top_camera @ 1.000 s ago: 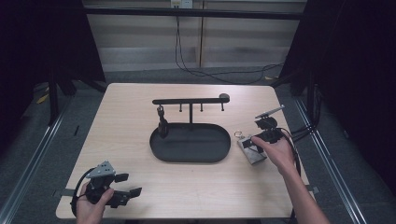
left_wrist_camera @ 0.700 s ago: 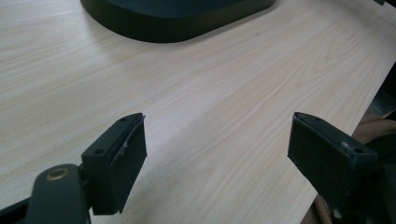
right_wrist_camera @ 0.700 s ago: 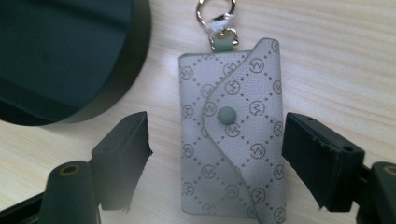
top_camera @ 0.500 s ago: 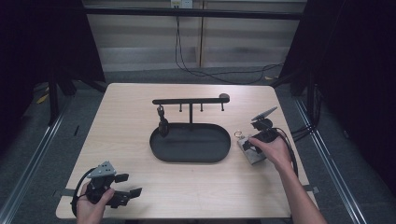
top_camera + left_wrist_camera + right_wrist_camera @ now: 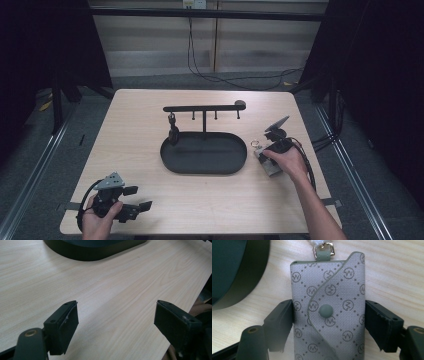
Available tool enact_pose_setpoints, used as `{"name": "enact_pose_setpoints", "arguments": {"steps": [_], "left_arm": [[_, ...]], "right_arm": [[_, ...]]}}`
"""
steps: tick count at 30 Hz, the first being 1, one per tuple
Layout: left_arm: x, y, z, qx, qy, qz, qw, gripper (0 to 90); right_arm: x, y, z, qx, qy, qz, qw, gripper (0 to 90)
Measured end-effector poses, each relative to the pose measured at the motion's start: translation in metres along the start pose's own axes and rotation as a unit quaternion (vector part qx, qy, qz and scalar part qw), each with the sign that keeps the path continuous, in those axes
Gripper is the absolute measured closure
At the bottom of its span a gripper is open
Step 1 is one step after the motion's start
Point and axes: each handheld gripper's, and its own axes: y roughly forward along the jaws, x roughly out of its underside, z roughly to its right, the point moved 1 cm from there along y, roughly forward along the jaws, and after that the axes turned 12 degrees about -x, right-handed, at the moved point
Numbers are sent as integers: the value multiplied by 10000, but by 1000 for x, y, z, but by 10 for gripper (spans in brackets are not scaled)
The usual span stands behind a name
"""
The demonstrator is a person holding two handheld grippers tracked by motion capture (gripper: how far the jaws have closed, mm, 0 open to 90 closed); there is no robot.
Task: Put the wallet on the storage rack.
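Observation:
A grey monogram key pouch [image 5: 327,310] with a snap flap and a metal ring lies flat on the wooden table. It lies right of the tray, and in the high view the pouch [image 5: 270,169] is partly under the person's hand. My right gripper [image 5: 328,322] is open, one jaw on each side of the pouch and close against its edges. From above, the right gripper [image 5: 267,159] points down at the pouch. At the table's front left corner my left gripper [image 5: 139,198] rests open over bare wood, and the left gripper [image 5: 116,322] holds nothing.
A black oval tray [image 5: 170,162] sits mid-table with a hook rail [image 5: 204,108] on a post behind it. A small dark item [image 5: 173,132] hangs from the rail's left hook. The tray's rim [image 5: 239,277] is just left of the pouch. The table's right edge [image 5: 200,287] is near my left gripper.
The right hand and gripper have shifted slightly left and lower over the pouch. The pouch and the left gripper have stayed put.

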Motion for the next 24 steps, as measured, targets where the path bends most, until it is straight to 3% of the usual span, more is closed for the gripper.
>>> {"name": "enact_pose_setpoints", "arguments": {"steps": [6, 10, 16, 24], "left_arm": [[0, 0, 0, -7, 15, -14, 10000, 194], [0, 0, 0, -4, 2, -5, 10000, 194], [0, 0, 0, 12, 29, -1, 10000, 194], [-1, 0, 0, 14, 21, 0, 10000, 194]], "right_arm": [[-2, 4, -4, 183, 22, -90, 9998, 288], [-5, -1, -5, 185, 88, -184, 9996, 326], [-8, -11, -9, 43, 138, -108, 9998, 332], [-11, -21, -14, 98, 105, -200, 9997, 334]]}}
